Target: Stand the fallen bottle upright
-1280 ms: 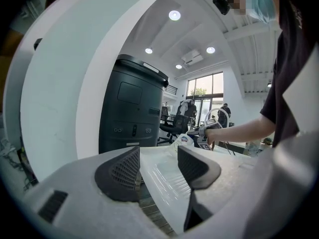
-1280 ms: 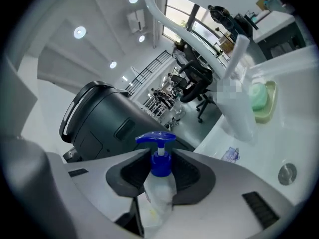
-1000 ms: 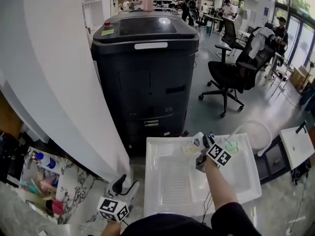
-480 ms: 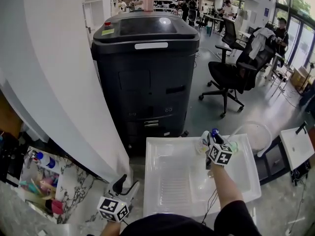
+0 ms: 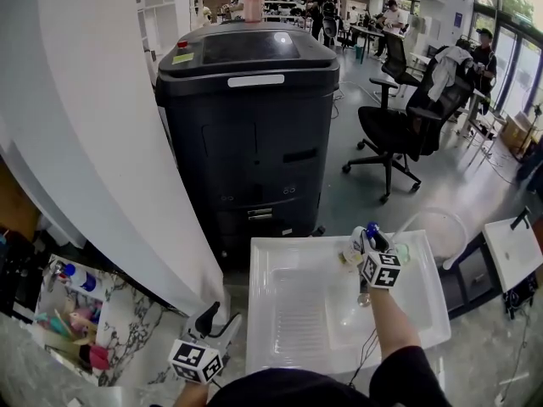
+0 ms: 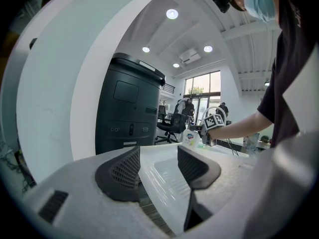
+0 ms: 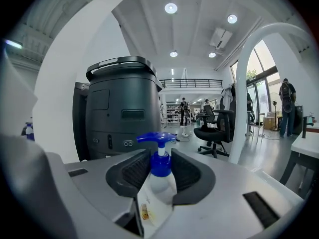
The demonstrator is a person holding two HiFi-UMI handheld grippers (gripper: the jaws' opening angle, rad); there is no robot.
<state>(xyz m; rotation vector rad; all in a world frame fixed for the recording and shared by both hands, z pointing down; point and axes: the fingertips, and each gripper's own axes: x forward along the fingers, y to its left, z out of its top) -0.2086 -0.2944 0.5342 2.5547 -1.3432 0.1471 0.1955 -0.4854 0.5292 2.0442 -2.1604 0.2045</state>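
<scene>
Bottle (image 7: 155,192) between right fingers (image 7: 131,173)

One bottle (image 7: 158,182), two tools (image 5: 218,319) (image 5: 366,241) (one sink (image 5: 260,312))

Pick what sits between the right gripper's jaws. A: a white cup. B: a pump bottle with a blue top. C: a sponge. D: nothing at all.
B: in the right gripper view, the right gripper has its pads pressed on the pump bottle, blue top up.

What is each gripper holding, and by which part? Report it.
Right gripper holds the pump bottle by its blue neck, one jaw on each side. Left gripper holds nothing.
</scene>
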